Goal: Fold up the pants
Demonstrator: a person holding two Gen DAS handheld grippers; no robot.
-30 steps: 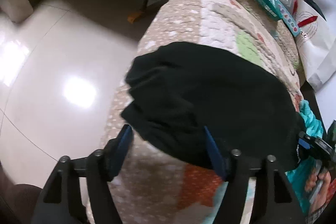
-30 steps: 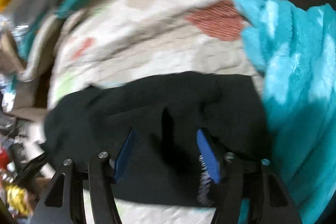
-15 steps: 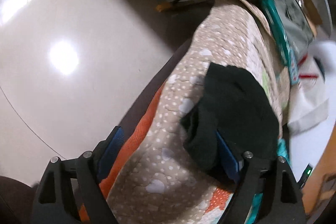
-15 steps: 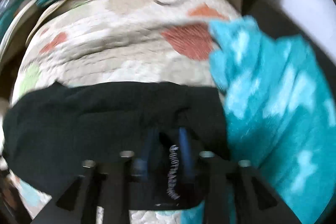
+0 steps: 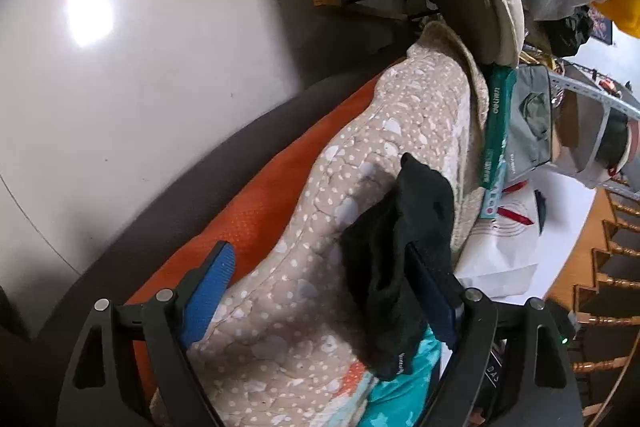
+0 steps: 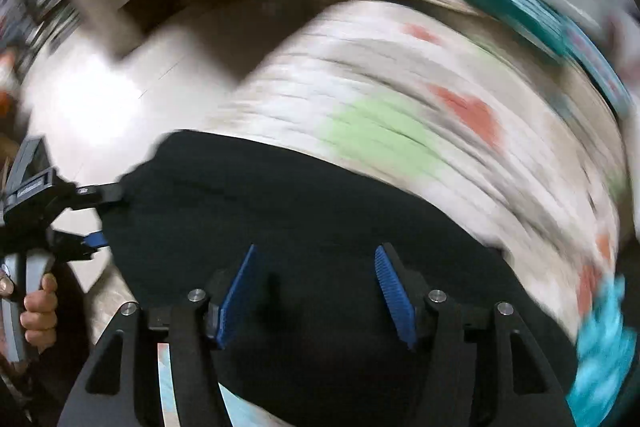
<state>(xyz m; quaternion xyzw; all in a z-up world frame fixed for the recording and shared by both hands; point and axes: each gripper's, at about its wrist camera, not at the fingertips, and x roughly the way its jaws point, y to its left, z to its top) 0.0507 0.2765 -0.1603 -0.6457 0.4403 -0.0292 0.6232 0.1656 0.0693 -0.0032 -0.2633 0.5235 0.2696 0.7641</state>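
Left wrist view: the left gripper [image 5: 320, 291] was recorded with its jaws spread wide, nothing pressed between the pads. One blue pad [image 5: 208, 295] was seen at about 8 o'clock over the orange cushion edge [image 5: 256, 223]; the other pad [image 5: 434, 299] lay at about 4 o'clock, just beside the bunched end of the black pants [image 5: 400, 255]; contact could not be determined. The pants were draped on the dotted beige quilt [image 5: 360, 167], running from centre toward 5 o'clock, with a turquoise fleece [image 5: 400, 391] below them. A glossy pale floor [image 5: 120, 87] was noted at 10 o'clock, a white bag [image 5: 504, 251] at 3 o'clock.

Right wrist view, heavily blurred: the right gripper [image 6: 316, 291] was logged with jaws opening, both pads clear of the cloth, above the pants [image 6: 320, 211], which were spread flat across the lower centre. The patterned quilt [image 6: 400, 99] filled 12 to 2 o'clock. The left gripper [image 6: 96, 219] was seen at 9 o'clock at the pants' edge, a hand [image 6: 38, 311] on its handle.
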